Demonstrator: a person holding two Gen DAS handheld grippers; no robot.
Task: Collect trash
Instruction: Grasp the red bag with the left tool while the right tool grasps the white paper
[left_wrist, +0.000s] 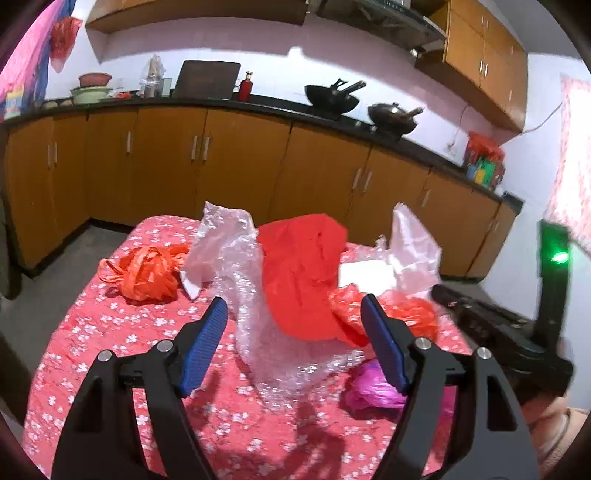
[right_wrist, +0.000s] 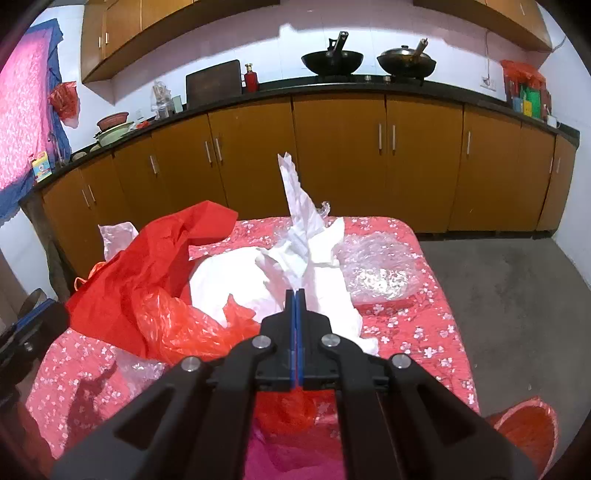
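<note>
Two claws worked the littered counter (left_wrist: 110, 369): the right claw (right_wrist: 295, 295) clenched on white paper (right_wrist: 303, 221) just ahead risked tearing it, while the left claw (left_wrist: 295, 314), released around bubble wrap (left_wrist: 255, 314), could miss it.

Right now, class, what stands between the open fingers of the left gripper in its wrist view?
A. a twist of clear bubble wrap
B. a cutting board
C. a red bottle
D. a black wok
A: the left gripper has its blue fingers spread apart, and the bubble wrap rises from the flowered table cover between them, untouched.
</note>
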